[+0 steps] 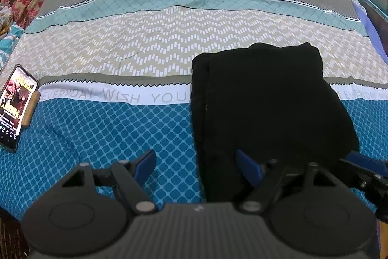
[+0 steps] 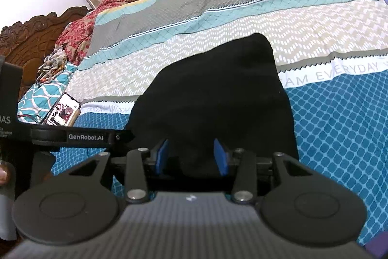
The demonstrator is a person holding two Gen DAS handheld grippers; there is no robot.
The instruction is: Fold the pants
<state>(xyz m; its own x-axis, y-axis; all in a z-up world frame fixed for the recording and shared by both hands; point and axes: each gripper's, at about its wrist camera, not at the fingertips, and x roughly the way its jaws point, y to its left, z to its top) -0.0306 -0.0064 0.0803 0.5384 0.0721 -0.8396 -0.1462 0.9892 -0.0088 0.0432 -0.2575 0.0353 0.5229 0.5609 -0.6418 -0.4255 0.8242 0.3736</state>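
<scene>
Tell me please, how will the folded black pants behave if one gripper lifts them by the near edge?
The black pants look like soft cloth lying in layers on the bedsheet, so they would probably sag and partly unfold. They seem light, and unlikely to break or roll. Pushed, they would likely bunch up on the sheet instead of sliding as one piece.

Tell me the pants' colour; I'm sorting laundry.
Plain black pants, no visible pattern; clearest in the left wrist view.

Folded black pants (image 1: 266, 108) on patterned bedsheet (image 1: 121, 45)
</scene>
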